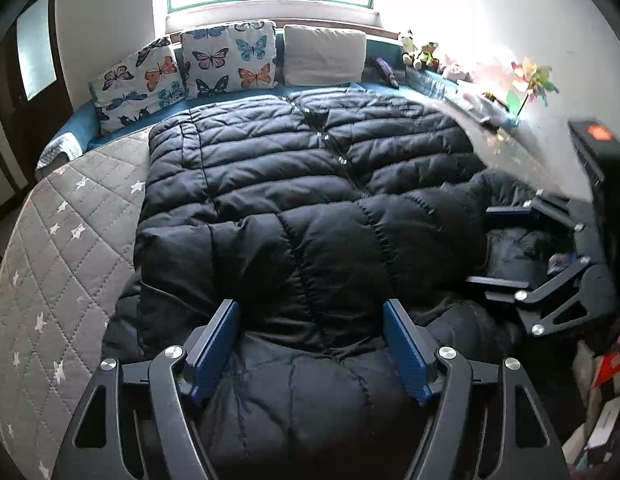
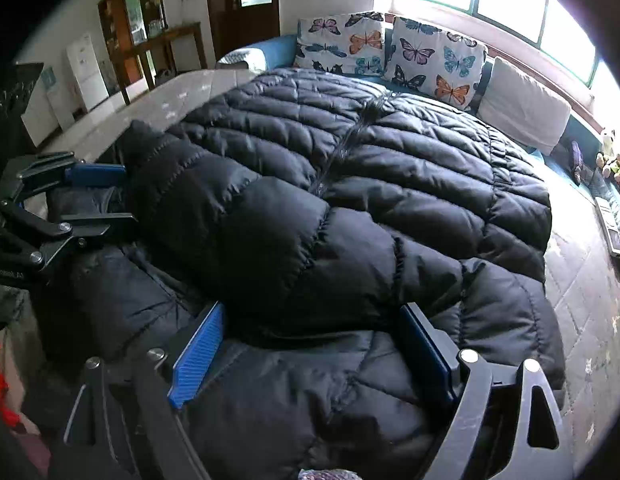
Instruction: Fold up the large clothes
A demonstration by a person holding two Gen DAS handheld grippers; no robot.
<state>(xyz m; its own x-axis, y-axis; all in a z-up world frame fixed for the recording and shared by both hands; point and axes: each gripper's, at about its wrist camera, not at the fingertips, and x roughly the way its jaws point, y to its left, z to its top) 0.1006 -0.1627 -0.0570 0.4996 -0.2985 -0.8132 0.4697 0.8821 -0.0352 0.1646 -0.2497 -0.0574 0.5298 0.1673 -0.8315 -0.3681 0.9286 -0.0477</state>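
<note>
Two hand-held grippers — left (image 1: 310,344), right (image 2: 314,348) — gape over one black coat (image 1: 294,184); three cushions (image 1: 230,58) behind.

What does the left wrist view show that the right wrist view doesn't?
Only the left wrist view: the paper pinwheel on the ledge at right and the star-print grey quilt clearly beside the jacket.

Only the right wrist view: the wooden shelf unit and the white cabinet across the room.

Both: the black puffer jacket spread flat with its zip up, the butterfly cushions, the plain cushion, and the left gripper and right gripper open over the jacket's near end.
</note>
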